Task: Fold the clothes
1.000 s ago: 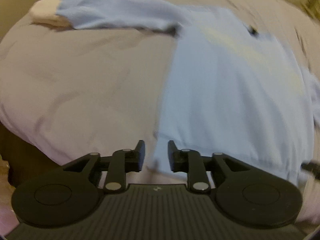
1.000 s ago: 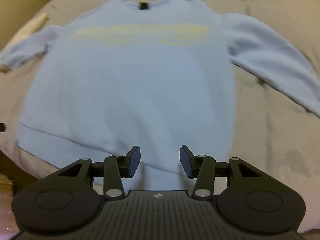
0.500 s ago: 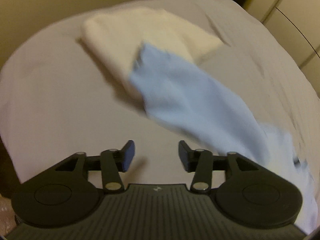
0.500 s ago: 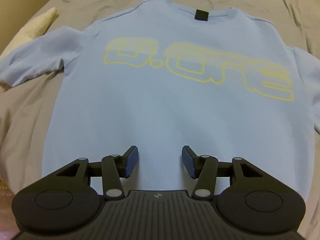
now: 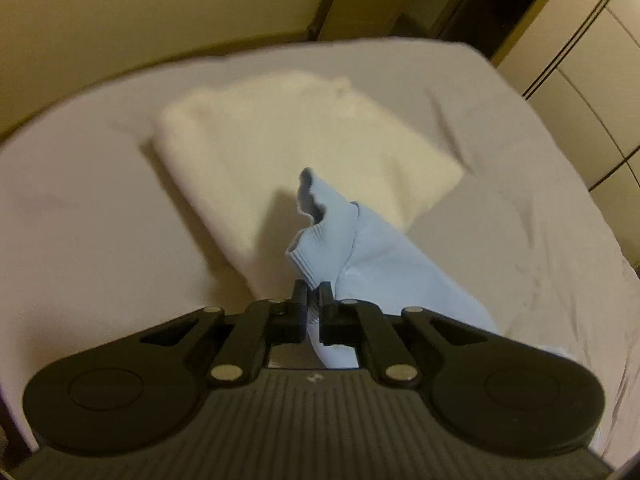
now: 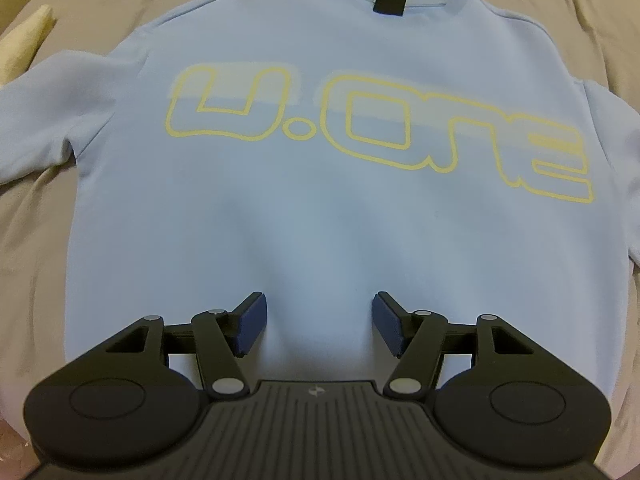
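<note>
- Spreading the light blue sweatshirt flat on the bed, with its yellow lettering up and the collar on the far side, gives you a smooth panel to fold onto; its body looks nearly wrinkle-free, so the fold seems only at its first step.
- Beside it, touching the sleeve end, lies a cream folded garment; you probably set it to the side as one already finished, though that is only my reading.
- Your left sleeve runs out from the body toward that cream piece, and its ribbed cuff stands lifted off the bed because you hold it just below the rib, a sensible place, since the thicker knit gives a firm bite for carrying the sleeve across the chest.
- Your right claw points down over the lower middle of the sweatshirt, its jaws opening with nothing between them; whether the pads touch the cloth I cannot tell.
- Your left claw is clamped together on the sleeve cloth, the fabric pinched between its jaws.
</note>
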Tool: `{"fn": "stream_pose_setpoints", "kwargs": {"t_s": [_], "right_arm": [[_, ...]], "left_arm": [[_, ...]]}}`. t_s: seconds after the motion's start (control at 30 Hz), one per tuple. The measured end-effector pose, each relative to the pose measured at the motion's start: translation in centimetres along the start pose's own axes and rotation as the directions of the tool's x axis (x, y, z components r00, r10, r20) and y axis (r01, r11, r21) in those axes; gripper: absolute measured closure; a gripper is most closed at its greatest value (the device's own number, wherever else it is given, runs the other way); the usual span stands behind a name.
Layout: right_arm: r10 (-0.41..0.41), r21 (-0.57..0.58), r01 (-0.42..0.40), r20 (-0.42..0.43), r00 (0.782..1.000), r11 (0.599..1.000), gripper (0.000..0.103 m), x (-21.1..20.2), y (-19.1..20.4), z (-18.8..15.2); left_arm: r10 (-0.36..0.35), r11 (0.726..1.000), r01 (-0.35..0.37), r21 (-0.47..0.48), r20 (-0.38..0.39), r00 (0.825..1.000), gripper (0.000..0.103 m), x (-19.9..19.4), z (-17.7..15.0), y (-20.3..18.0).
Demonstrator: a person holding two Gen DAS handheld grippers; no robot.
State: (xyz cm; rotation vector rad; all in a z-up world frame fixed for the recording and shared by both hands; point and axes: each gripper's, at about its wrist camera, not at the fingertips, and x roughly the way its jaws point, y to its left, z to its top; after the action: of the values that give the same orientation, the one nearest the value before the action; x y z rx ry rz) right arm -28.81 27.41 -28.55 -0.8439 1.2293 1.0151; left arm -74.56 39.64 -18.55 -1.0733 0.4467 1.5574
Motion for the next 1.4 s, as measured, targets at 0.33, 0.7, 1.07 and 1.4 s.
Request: {"fn": "stream_pose_setpoints", "kwargs": {"t_s": [0.33,0.7,1.07,1.4], "right_arm": [[-0.007,-0.031,0.007,-0.006,1.000,1.000,0.033,0.6,0.3,0.1],[-0.004,0.044,0.002,0.047,0.999,0.999,0.024,-1.6,-4.2,-2.9],[-0.116,-0.027,0.124,0.203,0.972,0.992,0.030,-4.8,-13.8,-11.8],[-0.022,0.029,0.022,0.005,1.000,0.999,0.033,-4.9,-23.0,-22.6]], "left_arm": [[0.289,0.932,-0.258,0.253,-0.094,0.953,0.094,5.6,-6.6,1.0],[0.324,0.940,-0.295,0.171,-0.179,0.929,0.091,0.9,-7.7,1.1],[-0.099,0.818,0.282,0.502,-0.360,0.928,0.076,-6.3,-27.6,-16.8],[0.168,0.784,0.086,0.615,-0.343,0.924,0.078,-10.3,-37.0,-19.5]]}}
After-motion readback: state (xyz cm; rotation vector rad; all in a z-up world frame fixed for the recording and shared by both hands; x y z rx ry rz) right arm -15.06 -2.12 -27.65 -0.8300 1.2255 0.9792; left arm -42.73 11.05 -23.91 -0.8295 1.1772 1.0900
